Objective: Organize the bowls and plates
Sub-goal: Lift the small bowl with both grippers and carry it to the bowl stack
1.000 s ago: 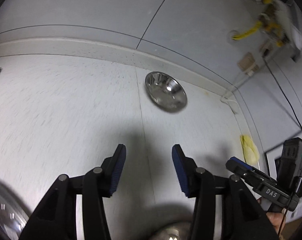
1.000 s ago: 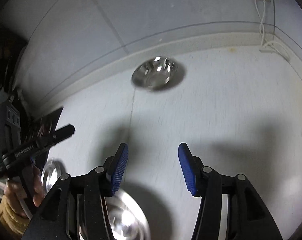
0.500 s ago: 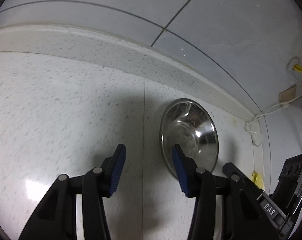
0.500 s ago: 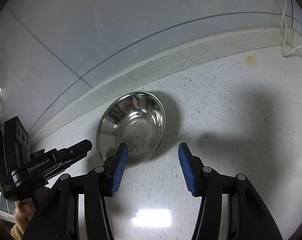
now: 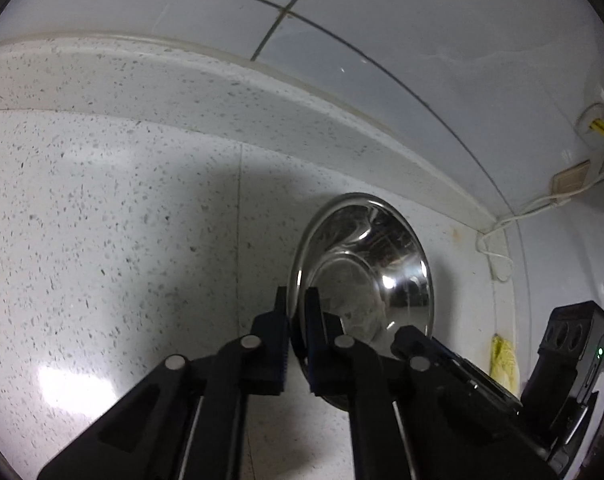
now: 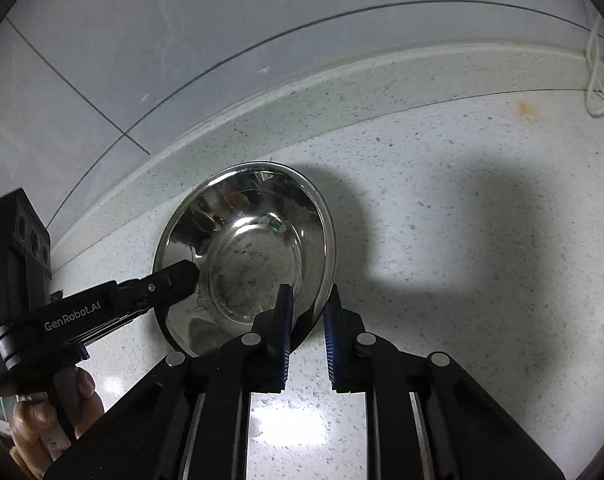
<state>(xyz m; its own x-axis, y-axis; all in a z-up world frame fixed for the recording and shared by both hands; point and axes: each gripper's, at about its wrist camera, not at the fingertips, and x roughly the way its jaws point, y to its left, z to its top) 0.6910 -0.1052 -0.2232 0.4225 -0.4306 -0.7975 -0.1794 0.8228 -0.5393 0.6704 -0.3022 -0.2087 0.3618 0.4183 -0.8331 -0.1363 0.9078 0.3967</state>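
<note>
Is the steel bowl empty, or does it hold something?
Empty: the steel bowl shows only its bare, scuffed bottom and reflections, in both wrist views. Nothing lies inside.

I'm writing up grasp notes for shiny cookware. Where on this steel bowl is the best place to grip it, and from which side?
Grip the thin rolled rim, one finger inside and one outside. The steel bowl sits upright on the speckled counter, its smooth, curved wall offering no flat face, so only the rim fits between the fingers. Both grippers do this from the near side: the left gripper on the bowl's left edge, the right gripper on its right.
</note>
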